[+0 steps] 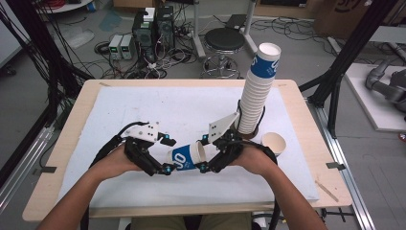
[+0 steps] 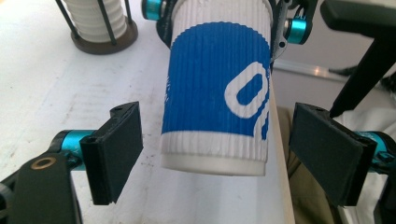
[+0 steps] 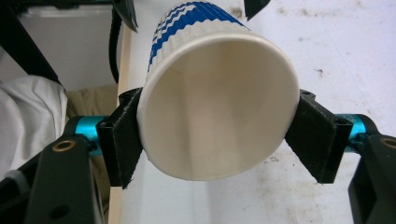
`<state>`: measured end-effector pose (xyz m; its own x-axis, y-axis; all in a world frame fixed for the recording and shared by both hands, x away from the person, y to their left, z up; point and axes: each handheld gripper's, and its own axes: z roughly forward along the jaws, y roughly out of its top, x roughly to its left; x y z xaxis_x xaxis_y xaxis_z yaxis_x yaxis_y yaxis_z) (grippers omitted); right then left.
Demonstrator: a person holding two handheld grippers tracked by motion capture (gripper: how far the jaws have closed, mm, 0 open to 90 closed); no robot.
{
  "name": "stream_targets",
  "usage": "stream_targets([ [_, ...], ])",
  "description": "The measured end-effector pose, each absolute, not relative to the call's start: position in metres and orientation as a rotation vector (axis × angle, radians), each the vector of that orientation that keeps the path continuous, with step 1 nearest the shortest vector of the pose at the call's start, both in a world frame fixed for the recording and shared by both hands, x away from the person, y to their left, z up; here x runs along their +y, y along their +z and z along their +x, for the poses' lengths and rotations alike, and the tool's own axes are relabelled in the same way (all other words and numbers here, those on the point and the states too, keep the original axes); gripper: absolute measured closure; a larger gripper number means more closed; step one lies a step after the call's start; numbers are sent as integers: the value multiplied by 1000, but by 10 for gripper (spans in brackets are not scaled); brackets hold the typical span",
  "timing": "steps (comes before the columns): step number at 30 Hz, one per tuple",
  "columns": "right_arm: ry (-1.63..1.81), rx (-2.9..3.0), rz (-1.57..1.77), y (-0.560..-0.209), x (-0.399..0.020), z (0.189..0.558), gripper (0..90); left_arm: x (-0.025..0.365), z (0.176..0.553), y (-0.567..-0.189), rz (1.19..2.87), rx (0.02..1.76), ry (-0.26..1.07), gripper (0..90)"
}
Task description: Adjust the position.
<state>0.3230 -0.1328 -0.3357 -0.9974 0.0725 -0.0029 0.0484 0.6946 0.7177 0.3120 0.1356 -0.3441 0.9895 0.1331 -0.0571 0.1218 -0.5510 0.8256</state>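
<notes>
cup [image 1: 186, 156]: thin ribbed paper, light, crushes easily; hold near rim.
R gripper [image 1: 205, 153]: clamps cup at mouth.
L gripper [image 1: 167, 154]: jaws apart, flanking base, no contact.

Two hand-held grippers [image 1: 165, 153] [image 1: 206, 153], one held cup [image 1: 186, 156], one loose cup [image 1: 274, 142], one cup stack [image 1: 256, 93].

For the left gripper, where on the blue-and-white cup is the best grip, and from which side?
Probably the white ribbed band just above the base of the blue-and-white cup. The cup lies level, its rim end clamped by the right gripper, its base pointing at the left gripper. The left pads already flank that narrow end, apart from it, so come straight on, base first, and close across the sides.
</notes>
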Motion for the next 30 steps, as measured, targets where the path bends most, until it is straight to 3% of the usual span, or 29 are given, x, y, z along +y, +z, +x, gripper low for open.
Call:
stream_targets([
  [30,863,2956,18,-334,-105,318,258,95,318,-361,2412,128,-1,229],
])
